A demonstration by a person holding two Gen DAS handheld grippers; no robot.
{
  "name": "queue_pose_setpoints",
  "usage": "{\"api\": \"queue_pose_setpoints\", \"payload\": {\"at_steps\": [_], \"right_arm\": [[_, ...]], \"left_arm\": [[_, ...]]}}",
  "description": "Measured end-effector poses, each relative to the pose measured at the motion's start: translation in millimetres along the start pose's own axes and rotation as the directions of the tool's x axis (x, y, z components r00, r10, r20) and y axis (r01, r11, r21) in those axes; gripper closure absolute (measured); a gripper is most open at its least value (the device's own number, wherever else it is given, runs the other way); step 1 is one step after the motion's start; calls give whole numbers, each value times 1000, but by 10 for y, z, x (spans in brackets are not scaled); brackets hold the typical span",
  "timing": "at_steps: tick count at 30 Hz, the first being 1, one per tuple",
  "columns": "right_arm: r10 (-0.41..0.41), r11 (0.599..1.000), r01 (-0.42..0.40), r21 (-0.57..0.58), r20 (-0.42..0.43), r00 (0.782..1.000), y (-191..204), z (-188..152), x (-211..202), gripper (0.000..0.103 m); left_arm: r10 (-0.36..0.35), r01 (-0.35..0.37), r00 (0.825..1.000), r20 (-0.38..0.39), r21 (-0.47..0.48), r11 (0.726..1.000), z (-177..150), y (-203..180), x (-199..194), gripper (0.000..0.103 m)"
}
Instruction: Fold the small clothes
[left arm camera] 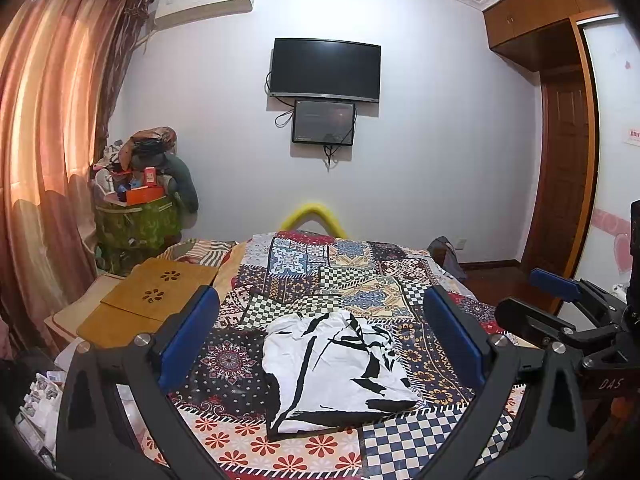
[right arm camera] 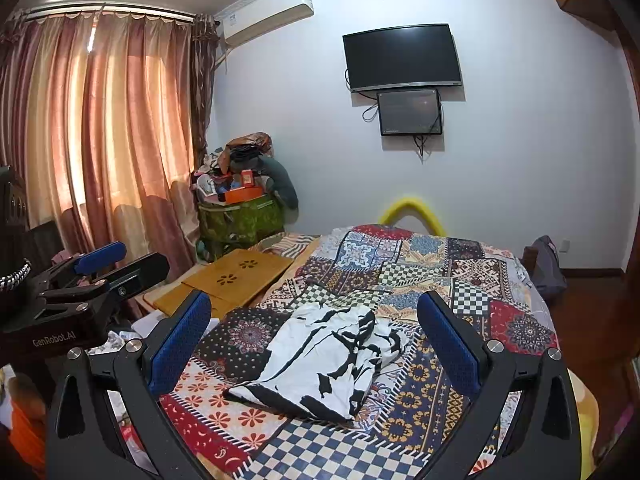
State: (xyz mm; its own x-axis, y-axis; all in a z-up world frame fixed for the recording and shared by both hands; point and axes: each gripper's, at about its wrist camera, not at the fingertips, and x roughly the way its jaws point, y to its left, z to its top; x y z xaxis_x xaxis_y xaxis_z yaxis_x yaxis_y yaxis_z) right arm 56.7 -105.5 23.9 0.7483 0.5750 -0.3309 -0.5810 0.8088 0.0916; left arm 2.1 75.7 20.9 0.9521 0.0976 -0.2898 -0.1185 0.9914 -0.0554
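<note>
— While both tools hang above the near end of the bed, how do they stand?

— Left tool (left arm camera: 320,320) is spread wide, blue pads well apart, pinching nothing. Right tool (right arm camera: 314,328) is the same: spread, empty. Each shows at the edge of the other's view, the right one at far right, the left one at far left.

— And the clothing?

— A white garment with black markings (left arm camera: 340,368) lies on the patchwork bedspread (left arm camera: 360,272), near the bed's near end, between the pads in both views. It looks partly folded and rumpled, its black hem toward the near side.

— Beyond it?

— Left of the bed sits a wooden folding surface (left arm camera: 160,292) with flower cut-outs. Farther left, in the corner, a green bag heaped with things (right arm camera: 240,216) stands by the curtains (right arm camera: 112,128). On the far wall hang a dark television (left arm camera: 325,69) and a smaller screen (left arm camera: 324,122) just under it.
</note>
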Motion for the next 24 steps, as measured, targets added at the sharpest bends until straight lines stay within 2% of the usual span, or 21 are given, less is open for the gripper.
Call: {"api": "queue_pose_setpoints", "payload": {"at_steps": [10,24], "right_arm": [[-1,1000,1,2,-2,1000,-5,0,1,1],[-9,1000,9,12,-8,1000,-15,-8,19,1]], "left_arm": [[-34,34,999,-18,-9,999,-18,40,41,0],[-32,32,999,-32,-15,999,-58,58,79,0]]}}
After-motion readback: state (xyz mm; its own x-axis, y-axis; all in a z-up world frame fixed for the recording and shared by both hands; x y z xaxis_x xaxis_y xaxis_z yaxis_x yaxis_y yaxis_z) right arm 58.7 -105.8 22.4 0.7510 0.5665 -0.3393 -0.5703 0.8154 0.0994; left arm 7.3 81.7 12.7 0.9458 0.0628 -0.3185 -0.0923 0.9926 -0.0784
